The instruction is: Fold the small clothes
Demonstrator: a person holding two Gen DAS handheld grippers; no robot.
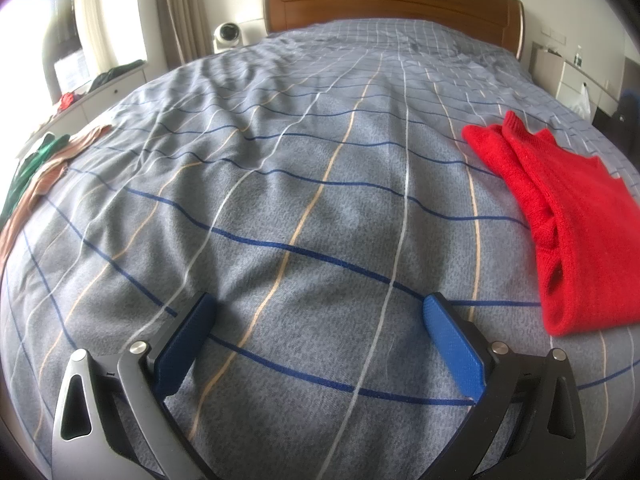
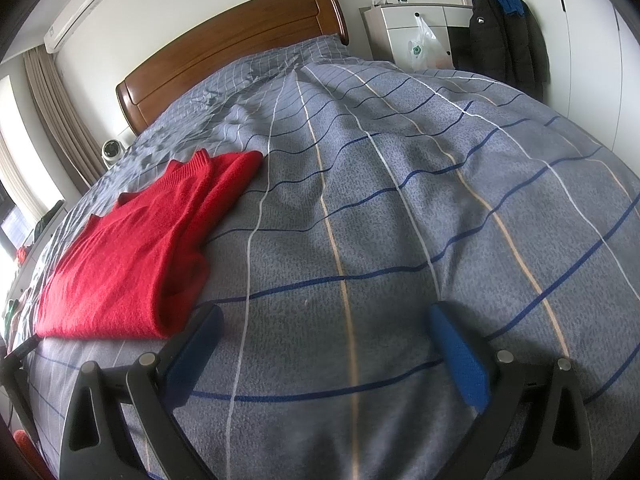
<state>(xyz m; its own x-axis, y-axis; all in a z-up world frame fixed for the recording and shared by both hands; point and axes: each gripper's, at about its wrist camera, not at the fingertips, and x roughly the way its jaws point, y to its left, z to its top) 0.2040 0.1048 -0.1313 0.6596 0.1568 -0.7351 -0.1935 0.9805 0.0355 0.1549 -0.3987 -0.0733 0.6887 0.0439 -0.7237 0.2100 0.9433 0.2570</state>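
Note:
A red knitted sweater (image 1: 568, 216) lies folded on the grey checked bedspread (image 1: 304, 184), to the right of my left gripper (image 1: 320, 308). That gripper stands open over bare bedspread, with nothing between its blue pads. In the right wrist view the same red sweater (image 2: 136, 256) lies left of my right gripper (image 2: 324, 320), which is open and holds nothing. Its left finger (image 2: 196, 344) is close to the sweater's near corner. A green garment (image 1: 28, 168) and a tan garment (image 1: 48, 176) lie at the bed's left edge.
A wooden headboard (image 1: 392, 4) closes the far end of the bed. A white fan (image 1: 226, 36) stands at the left of it. A white cabinet (image 2: 416, 28) with a plastic bag and a dark jacket (image 2: 504, 40) stand on the right side.

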